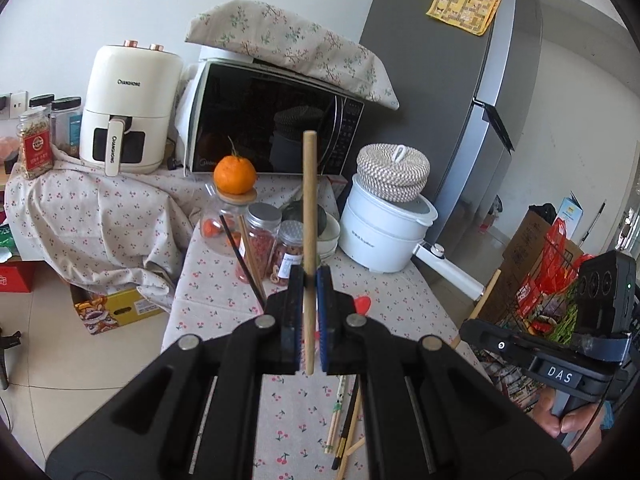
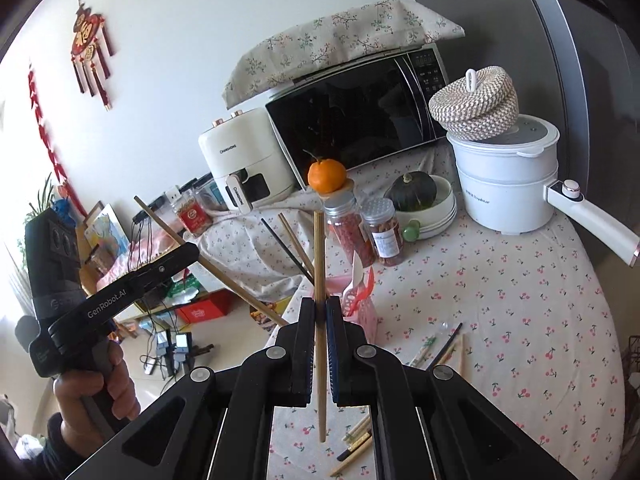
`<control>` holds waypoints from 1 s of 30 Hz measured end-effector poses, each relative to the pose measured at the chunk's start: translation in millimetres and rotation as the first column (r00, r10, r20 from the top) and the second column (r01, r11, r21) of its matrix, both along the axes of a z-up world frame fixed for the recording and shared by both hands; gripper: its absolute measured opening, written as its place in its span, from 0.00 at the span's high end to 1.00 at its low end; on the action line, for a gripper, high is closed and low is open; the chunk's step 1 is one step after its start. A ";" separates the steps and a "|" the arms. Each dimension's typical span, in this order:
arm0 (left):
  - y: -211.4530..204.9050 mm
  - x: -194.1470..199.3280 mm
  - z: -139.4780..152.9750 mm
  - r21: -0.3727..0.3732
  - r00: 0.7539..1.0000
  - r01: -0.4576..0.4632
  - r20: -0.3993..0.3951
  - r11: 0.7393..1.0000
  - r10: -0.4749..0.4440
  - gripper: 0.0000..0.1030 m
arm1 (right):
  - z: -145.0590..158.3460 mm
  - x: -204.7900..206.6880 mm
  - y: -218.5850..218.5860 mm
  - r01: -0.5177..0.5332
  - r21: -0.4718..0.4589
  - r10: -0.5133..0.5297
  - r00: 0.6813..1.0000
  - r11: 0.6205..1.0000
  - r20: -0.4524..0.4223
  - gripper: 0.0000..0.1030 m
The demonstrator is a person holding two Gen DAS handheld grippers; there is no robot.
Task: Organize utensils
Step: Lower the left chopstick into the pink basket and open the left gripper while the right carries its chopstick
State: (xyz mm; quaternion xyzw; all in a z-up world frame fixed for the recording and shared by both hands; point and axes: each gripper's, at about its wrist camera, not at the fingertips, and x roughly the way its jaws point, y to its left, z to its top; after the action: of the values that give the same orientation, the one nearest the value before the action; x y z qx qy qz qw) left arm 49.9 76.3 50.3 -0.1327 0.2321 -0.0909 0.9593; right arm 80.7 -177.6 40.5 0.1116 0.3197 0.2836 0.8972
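Table: round table in a white cloth with small red cherries (image 2: 520, 320); my side of it is mostly bare cloth, the back is packed.
Fridge: tall grey fridge (image 1: 432, 80) right behind the table on my right, so little room that way.
Microwave: black-fronted microwave under a flowered cloth (image 1: 272, 128) along the back, with a cream air fryer (image 1: 128, 108) beside it.
Pot: white electric pot with a woven coaster stack on its lid (image 2: 504, 176); its long handle sticks out toward the table edge.
Jars: clear jars of red and orange snacks (image 2: 352, 228) mid-table, one with an orange tangerine (image 2: 326, 176) sitting on its lid.
Holder: pink holder (image 2: 360, 300) just past my right tips, a black stick and a brown stick leaning out of it.
Left gripper: my left gripper (image 1: 311, 280) is pinching a pale wooden chopstick (image 1: 309, 200), which passes between the pads, standing nearly upright, most of its length above them and a short end below.
Right gripper: my right gripper (image 2: 320, 304) is clamped on a second light wooden chopstick (image 2: 319, 248), also close to vertical, with a long tail hanging below the pads.
Loose pile: mixed wooden and dark chopsticks (image 2: 440, 352) lying flat on the cloth near my edge, under and right of both tools.
Open room: clear air above the front cloth; both held sticks are lifted off the table.
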 end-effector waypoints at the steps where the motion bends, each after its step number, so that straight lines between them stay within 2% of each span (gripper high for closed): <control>1: 0.9 2.4 0.2 -0.004 1.000 -0.013 0.013 1.000 0.013 0.93 | 0.4 2.0 -0.7 0.007 0.006 -0.007 1.000 1.000 0.000 0.95; 5: 3.0 12.8 -7.1 -0.014 0.995 -0.071 0.064 0.997 0.072 0.93 | -1.8 9.2 -2.5 0.040 0.014 -0.040 0.999 0.999 -0.009 0.95; 11: 7.4 31.7 -26.4 -0.015 0.992 -0.121 0.043 0.993 0.122 0.93 | -6.5 17.0 -2.8 0.070 0.010 -0.070 0.997 0.997 -0.020 0.94; 16: 4.1 46.5 -42.2 0.000 0.993 -0.113 0.019 0.994 0.113 0.93 | -7.5 18.2 -2.9 0.083 0.002 -0.083 0.996 0.997 -0.016 0.95; 20: 2.8 60.3 -54.6 0.001 0.995 -0.094 -0.034 0.996 0.094 0.93 | -5.1 19.3 -5.9 0.110 0.014 -0.110 0.994 0.994 -0.009 0.95; 23: 3.1 78.0 -69.3 -0.031 0.991 -0.016 -0.134 0.999 0.011 0.93 | -1.0 19.1 -7.0 0.129 0.034 -0.129 0.992 0.991 0.002 0.95; 26: 3.8 80.0 -76.3 -0.030 0.983 -0.008 -0.183 1.000 0.003 0.85 | 3.3 18.1 -3.6 0.144 0.053 -0.145 0.989 0.988 0.010 0.95; 30: 8.7 65.6 -67.6 -0.047 0.982 0.001 -0.187 0.999 -0.010 0.65 | 12.4 17.2 1.1 0.177 0.085 -0.182 0.982 0.980 0.045 0.95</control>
State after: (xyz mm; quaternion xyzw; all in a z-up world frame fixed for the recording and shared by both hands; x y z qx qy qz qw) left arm 115.5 85.0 -17.3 -0.1625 0.3194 -0.0860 0.9296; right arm 97.9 -176.5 52.9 0.1686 0.2728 0.2171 0.9220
